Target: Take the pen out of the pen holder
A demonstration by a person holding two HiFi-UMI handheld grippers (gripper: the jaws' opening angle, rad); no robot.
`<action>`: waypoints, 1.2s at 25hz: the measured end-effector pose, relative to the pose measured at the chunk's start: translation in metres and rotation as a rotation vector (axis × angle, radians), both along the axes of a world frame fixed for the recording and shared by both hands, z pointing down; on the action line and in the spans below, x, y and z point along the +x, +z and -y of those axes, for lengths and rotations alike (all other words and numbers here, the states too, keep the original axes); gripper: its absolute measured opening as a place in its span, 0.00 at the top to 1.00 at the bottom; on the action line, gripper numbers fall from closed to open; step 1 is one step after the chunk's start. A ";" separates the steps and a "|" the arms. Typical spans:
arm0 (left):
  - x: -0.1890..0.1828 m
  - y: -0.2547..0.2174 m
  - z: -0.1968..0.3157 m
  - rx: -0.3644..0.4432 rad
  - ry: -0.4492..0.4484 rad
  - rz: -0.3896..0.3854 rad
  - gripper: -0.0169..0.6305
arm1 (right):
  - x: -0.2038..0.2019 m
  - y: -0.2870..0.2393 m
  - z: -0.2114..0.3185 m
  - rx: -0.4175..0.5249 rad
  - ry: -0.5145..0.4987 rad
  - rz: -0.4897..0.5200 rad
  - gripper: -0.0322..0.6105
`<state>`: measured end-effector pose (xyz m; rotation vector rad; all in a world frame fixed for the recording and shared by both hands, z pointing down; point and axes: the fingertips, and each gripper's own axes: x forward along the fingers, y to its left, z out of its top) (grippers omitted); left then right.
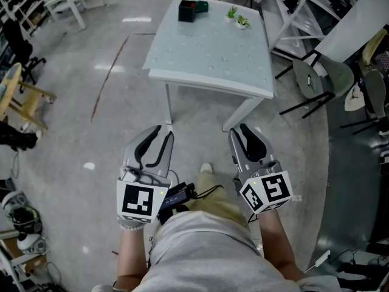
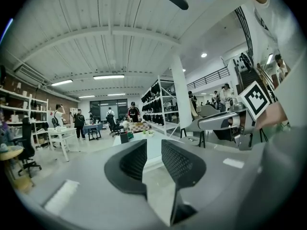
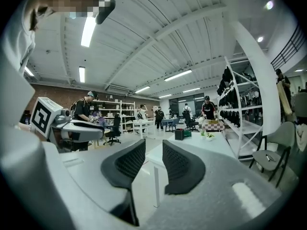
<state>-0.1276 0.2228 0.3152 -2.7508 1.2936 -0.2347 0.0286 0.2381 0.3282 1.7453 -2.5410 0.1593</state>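
The left gripper (image 1: 162,131) and right gripper (image 1: 240,130) are being held with jaws parted, nothing between them. The pen holder (image 1: 186,11), its pen too small to discern, is sitting well beyond both jaw tips, on the table (image 1: 206,59); a closer, squared approach is being called for first.

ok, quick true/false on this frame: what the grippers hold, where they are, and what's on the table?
1. The left gripper and right gripper are both empty, jaws apart. True.
2. The black pen holder stands near the far left corner of the white table. True.
3. The left gripper is touching the pen holder. False: both grippers are held short of the table's near edge, and the holder is at the far side.
4. The small plants sit left of the pen holder. False: they are to its right.
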 end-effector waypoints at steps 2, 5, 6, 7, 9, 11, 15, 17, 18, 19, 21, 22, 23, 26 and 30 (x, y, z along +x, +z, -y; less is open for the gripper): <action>0.001 0.000 0.002 0.002 0.000 -0.006 0.83 | 0.002 0.001 0.001 -0.005 0.003 -0.006 0.78; 0.004 0.002 0.008 -0.006 0.000 -0.010 0.83 | 0.005 0.001 0.007 -0.011 0.003 -0.014 0.78; 0.005 0.004 0.010 -0.009 -0.001 -0.010 0.83 | 0.006 0.001 0.010 -0.010 0.003 -0.016 0.78; 0.007 0.005 0.013 -0.010 -0.001 -0.011 0.83 | 0.008 0.000 0.014 -0.009 0.002 -0.018 0.78; 0.010 0.007 0.021 -0.012 -0.005 -0.013 0.83 | 0.012 0.001 0.024 -0.005 -0.002 -0.019 0.78; 0.012 0.009 0.033 -0.018 -0.017 -0.016 0.83 | 0.016 0.002 0.037 -0.002 -0.008 -0.013 0.78; 0.020 0.010 0.060 -0.018 -0.036 -0.010 0.83 | 0.023 0.002 0.064 0.000 -0.026 -0.011 0.78; 0.024 0.008 0.074 -0.013 -0.041 -0.009 0.83 | 0.027 0.003 0.080 -0.001 -0.036 -0.006 0.78; 0.027 0.007 0.081 -0.012 -0.042 -0.008 0.83 | 0.030 0.004 0.088 -0.002 -0.040 -0.005 0.78; 0.031 0.007 0.089 -0.012 -0.044 -0.008 0.83 | 0.032 0.004 0.097 -0.002 -0.044 -0.004 0.78; 0.038 0.006 0.104 -0.011 -0.048 -0.007 0.83 | 0.038 0.003 0.114 -0.003 -0.052 -0.002 0.78; 0.041 0.005 0.112 -0.011 -0.051 -0.007 0.83 | 0.042 0.003 0.123 -0.005 -0.056 -0.001 0.78; 0.044 0.005 0.120 -0.011 -0.055 -0.006 0.83 | 0.045 0.003 0.131 -0.008 -0.060 -0.002 0.78; 0.051 0.004 0.145 -0.015 -0.068 -0.004 0.83 | 0.053 0.004 0.158 -0.017 -0.074 -0.002 0.78; 0.060 0.005 0.180 -0.023 -0.087 0.001 0.82 | 0.063 0.006 0.198 -0.029 -0.096 -0.001 0.78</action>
